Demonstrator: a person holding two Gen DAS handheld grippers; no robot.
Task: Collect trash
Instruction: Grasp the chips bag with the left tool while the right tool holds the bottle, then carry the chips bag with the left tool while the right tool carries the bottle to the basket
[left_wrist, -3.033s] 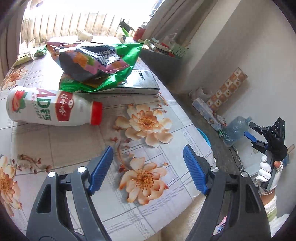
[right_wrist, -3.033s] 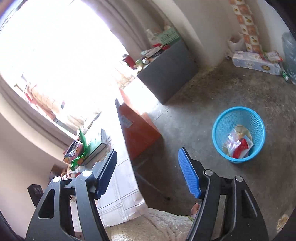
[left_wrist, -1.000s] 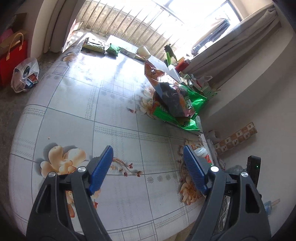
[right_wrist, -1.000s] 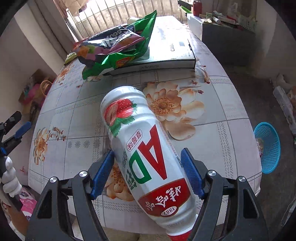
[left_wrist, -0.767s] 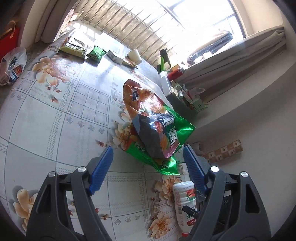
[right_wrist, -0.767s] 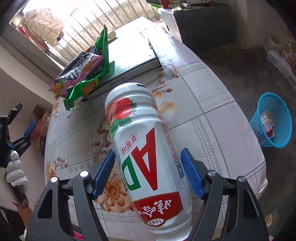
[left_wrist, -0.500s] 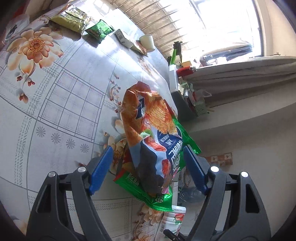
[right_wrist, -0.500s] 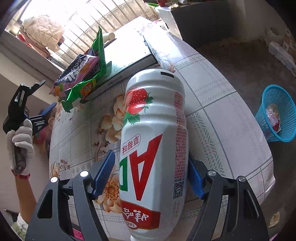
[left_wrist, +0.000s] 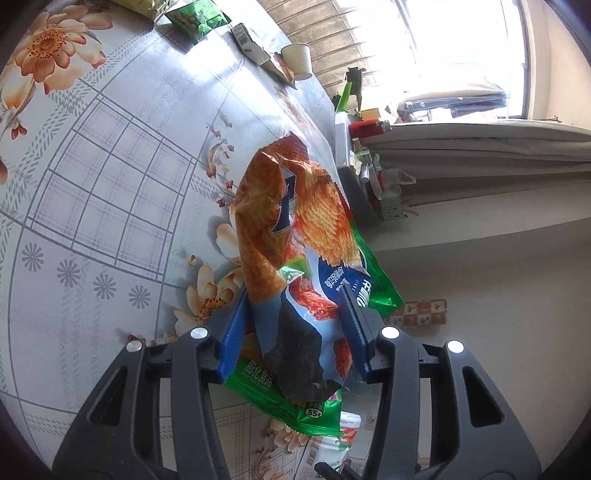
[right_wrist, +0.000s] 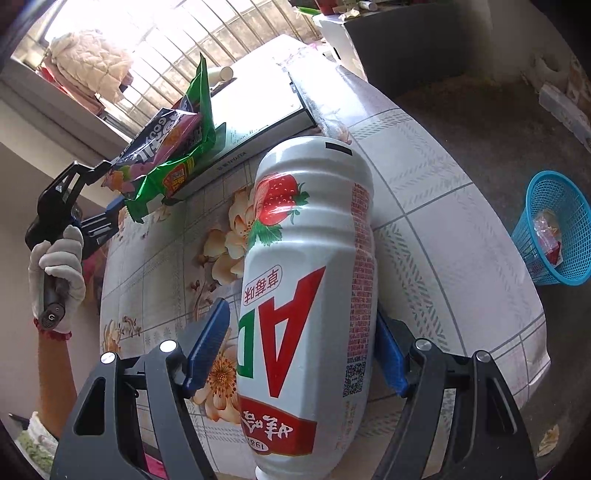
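Observation:
My left gripper (left_wrist: 293, 328) has its jaws closing around the near end of an orange and blue snack bag (left_wrist: 291, 236) that lies on a green snack bag (left_wrist: 295, 406) on the flowered table (left_wrist: 96, 192); the left pad touches the bag. My right gripper (right_wrist: 299, 350) is shut on a white AD milk bottle (right_wrist: 306, 280) and holds it above the table (right_wrist: 424, 192), cap towards the camera. The right wrist view also shows the left gripper (right_wrist: 96, 195) at the snack bags (right_wrist: 173, 155). A blue trash basket (right_wrist: 554, 229) stands on the floor to the right.
A flat white box (right_wrist: 258, 107) lies under the snack bags. A paper cup (left_wrist: 299, 59) and small green packets (left_wrist: 192, 18) sit at the far end of the table. A grey cabinet (right_wrist: 413, 40) with clutter stands beyond the table.
My left gripper has moved in onto the snack bags and its jaws have narrowed around the orange and blue bag. My right gripper has lifted the bottle and turned it more upright.

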